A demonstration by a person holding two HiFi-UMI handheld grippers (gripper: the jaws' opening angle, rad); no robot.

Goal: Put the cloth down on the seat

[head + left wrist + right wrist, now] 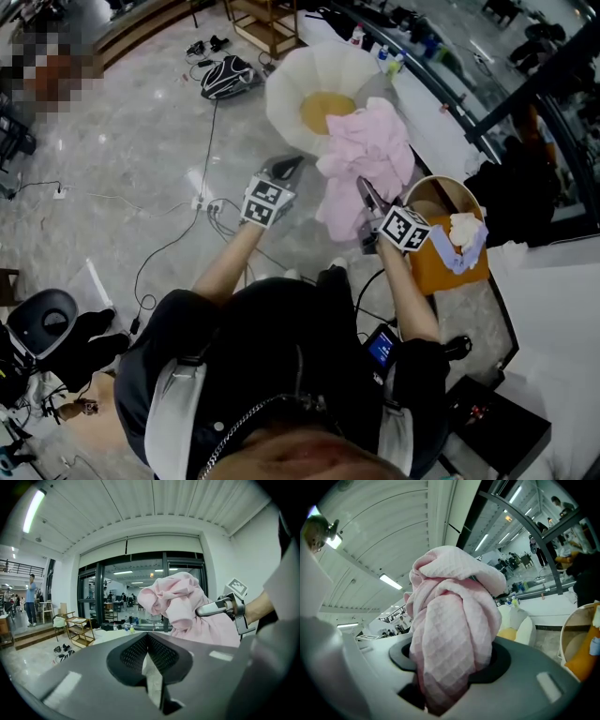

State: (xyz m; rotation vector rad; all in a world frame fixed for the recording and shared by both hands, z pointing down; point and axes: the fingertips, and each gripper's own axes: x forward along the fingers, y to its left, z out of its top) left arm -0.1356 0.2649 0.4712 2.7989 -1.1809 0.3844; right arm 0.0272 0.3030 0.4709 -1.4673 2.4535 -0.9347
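My right gripper (pixel 364 190) is shut on a bunched pink cloth (pixel 367 148); the cloth hangs in the air just to the right of the white shell-shaped chair (pixel 291 84), near its yellow seat cushion (pixel 321 110). In the right gripper view the cloth (pixel 450 616) fills the jaws of my right gripper (pixel 449 660) and hides their tips. My left gripper (pixel 292 166) is held to the left of the cloth, apart from it, in front of the chair. Its jaws (pixel 147 637) meet at the tips with nothing between them, and beyond them I see the cloth (pixel 180 599).
A round basket (pixel 441 187) with an orange bag and a white cloth stands on the right. Cables and a power strip (pixel 202 200) lie on the floor at left, a black bag (pixel 225 75) beyond. A black box (pixel 497 422) sits at the lower right.
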